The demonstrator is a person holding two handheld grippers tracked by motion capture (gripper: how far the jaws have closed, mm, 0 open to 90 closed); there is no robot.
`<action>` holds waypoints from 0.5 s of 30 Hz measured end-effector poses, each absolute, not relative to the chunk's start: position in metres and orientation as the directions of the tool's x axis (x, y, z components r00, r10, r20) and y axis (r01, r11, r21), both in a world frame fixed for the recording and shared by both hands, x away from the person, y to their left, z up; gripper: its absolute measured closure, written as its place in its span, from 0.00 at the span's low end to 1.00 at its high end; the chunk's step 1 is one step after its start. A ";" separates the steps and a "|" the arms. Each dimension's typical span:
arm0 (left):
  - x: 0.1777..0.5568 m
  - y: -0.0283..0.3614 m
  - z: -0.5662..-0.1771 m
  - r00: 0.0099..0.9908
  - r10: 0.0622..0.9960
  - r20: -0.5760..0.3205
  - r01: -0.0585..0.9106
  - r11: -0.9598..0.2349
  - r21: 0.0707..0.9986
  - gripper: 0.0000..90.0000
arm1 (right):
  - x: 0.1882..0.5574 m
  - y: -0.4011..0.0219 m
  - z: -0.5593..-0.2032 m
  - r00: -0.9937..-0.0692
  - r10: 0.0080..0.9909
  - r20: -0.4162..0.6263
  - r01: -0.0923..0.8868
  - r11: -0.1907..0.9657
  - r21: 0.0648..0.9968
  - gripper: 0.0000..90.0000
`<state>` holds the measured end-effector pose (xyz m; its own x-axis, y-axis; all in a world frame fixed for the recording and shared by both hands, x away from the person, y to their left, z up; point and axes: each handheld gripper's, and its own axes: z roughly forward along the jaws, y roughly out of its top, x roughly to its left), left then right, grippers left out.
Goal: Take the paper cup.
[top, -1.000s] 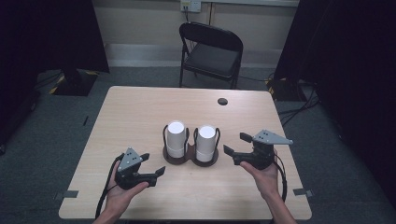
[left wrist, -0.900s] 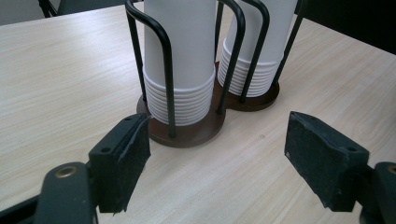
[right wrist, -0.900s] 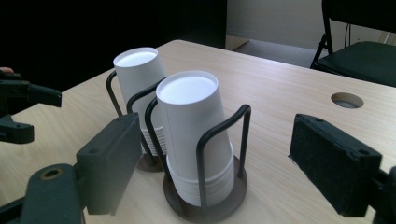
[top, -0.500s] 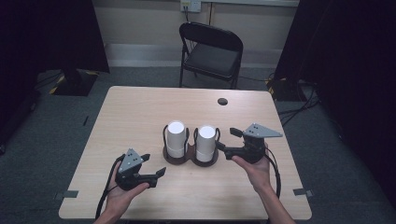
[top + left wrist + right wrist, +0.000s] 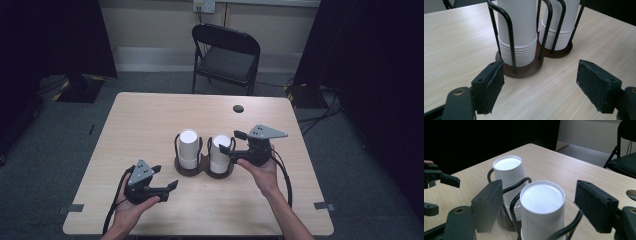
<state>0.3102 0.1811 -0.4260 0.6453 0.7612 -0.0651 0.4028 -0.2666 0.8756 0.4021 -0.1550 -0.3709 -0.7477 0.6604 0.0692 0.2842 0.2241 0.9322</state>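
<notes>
Two stacks of upturned white paper cups, a left stack (image 5: 188, 148) and a right stack (image 5: 219, 150), stand in a black wire holder on a brown base (image 5: 202, 171) at mid-table. My right gripper (image 5: 231, 141) is level with the top of the right stack (image 5: 541, 202). Its jaws have just been closing and now straddle that top cup with a gap on each side, so it is open. My left gripper (image 5: 165, 177) rests low at the front left, open and empty, and faces the holder base (image 5: 524, 71) and the nearer stack (image 5: 520, 30).
A black folding chair (image 5: 227, 55) stands behind the table's far edge. A small dark round disc (image 5: 238, 108) sits on the table at the back right. Cables trail from both grippers toward the front edge. Dark curtains flank the room.
The right gripper has moved left from beside the holder until its jaws reach around the top of the right cup stack, and the jaws have narrowed. The left gripper has stayed put.
</notes>
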 end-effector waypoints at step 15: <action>0.310 0.182 -0.425 0.648 0.760 -0.054 0.396 -0.275 0.876 0.26 | 0.421 -0.134 -0.385 -0.762 0.646 0.048 0.281 0.262 0.923 0.27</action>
<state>0.3098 0.1821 -0.4255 0.6476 0.7600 -0.0541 0.3959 -0.2750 0.8761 0.4211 -0.1345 -0.3850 -0.7619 0.6459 0.0485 0.2811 0.2623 0.9232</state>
